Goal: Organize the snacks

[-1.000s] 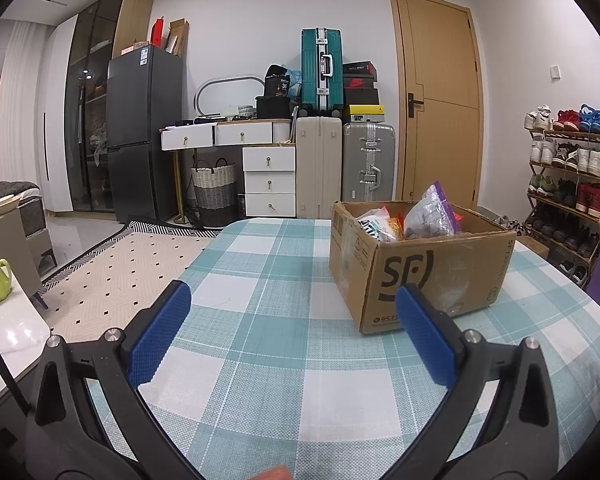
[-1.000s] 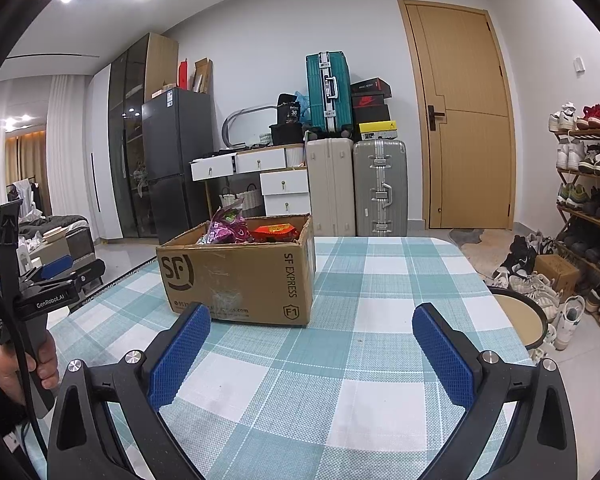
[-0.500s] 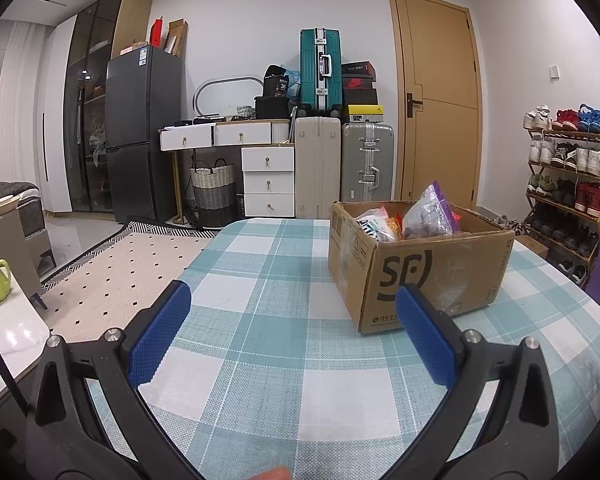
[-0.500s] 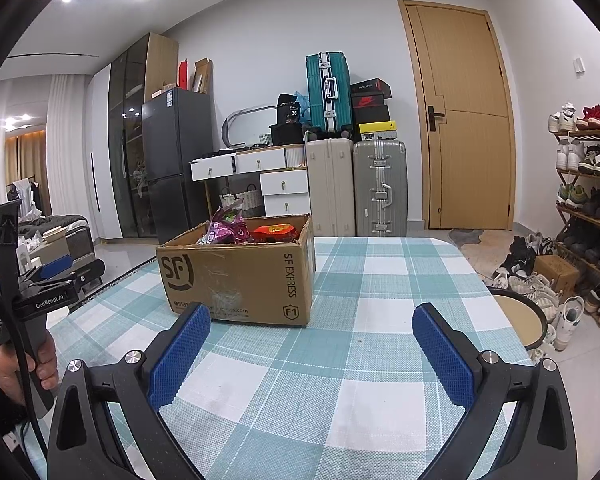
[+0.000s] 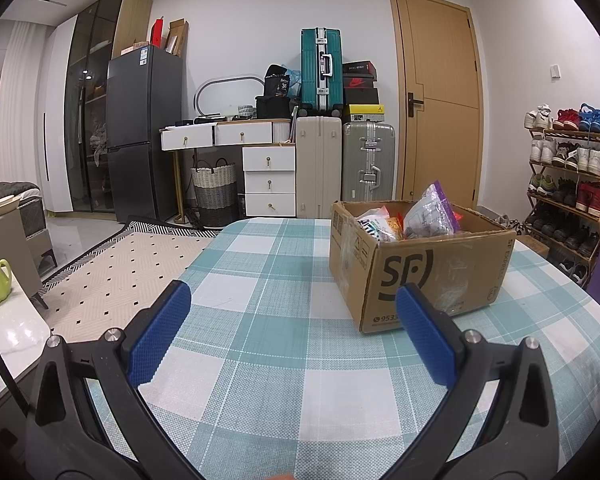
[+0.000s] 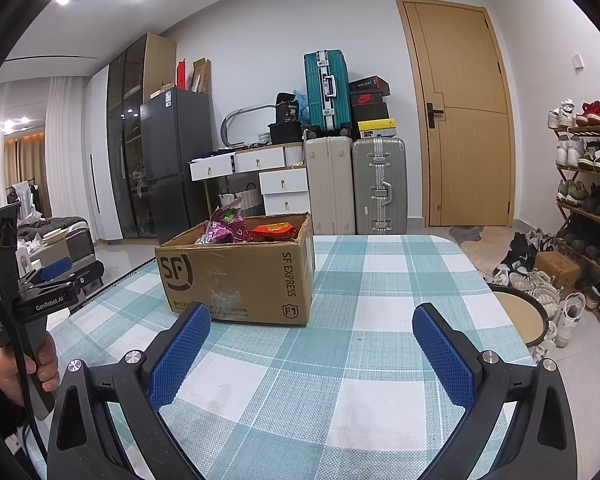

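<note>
From the left wrist camera, the left gripper (image 5: 292, 312) hangs low over a table (image 5: 260, 344) covered in a teal and white checked cloth, its two blue-padded fingers (image 5: 158, 338) spread wide apart with nothing between them. Ahead of the claw and off to its right stands an open cardboard box (image 5: 428, 276) printed with a large "SF" mark; its near corner sits just behind the right finger's tip. Snack packets (image 5: 428, 216) poke above the box's rim, one clear with purple edging. From the right wrist camera, the right gripper (image 6: 312, 330) is likewise held above the checked table (image 6: 360, 360), blue fingers (image 6: 444, 360) wide apart and empty. The same cardboard box (image 6: 240, 276) stands ahead of this claw and to its left, just beyond the left finger's tip, with a purple packet (image 6: 226, 228) and a red packet (image 6: 274, 232) showing inside. Far to the claw's left, a person's hand (image 6: 16, 368) grips the handle of the left gripper (image 6: 56, 270), held beside the table's edge.
</note>
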{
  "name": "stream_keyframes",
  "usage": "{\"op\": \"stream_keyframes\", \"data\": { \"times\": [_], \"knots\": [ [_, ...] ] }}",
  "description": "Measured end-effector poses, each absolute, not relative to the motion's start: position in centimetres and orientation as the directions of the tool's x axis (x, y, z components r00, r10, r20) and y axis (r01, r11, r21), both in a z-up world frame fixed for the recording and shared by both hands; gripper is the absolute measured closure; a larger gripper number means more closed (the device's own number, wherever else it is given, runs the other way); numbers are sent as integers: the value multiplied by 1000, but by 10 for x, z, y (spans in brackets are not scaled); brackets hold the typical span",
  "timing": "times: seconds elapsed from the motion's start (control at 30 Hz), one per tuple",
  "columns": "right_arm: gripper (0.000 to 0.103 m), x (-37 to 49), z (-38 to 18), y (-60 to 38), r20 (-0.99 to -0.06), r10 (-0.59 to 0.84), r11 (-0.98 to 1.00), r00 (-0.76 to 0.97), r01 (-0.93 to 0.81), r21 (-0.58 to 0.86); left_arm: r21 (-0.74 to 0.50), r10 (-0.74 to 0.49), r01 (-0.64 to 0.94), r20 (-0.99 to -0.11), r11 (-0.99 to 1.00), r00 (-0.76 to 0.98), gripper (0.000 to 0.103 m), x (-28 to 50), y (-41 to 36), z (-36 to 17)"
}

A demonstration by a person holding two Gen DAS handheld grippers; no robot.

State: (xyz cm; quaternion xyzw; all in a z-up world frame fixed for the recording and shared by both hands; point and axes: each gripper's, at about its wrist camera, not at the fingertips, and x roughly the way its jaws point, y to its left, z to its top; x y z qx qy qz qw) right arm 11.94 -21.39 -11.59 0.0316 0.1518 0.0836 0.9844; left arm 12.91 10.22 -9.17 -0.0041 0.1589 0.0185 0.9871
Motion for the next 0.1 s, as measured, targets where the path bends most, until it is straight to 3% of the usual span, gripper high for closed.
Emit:
{"op": "stream_keyframes", "data": {
  "times": [0.1],
  "knots": [
    [0,119,-116,-214,-293,174,984,940,-155,87,-2,29,-31,-313,1000,949,1,129,102,-92]
  ]
}}
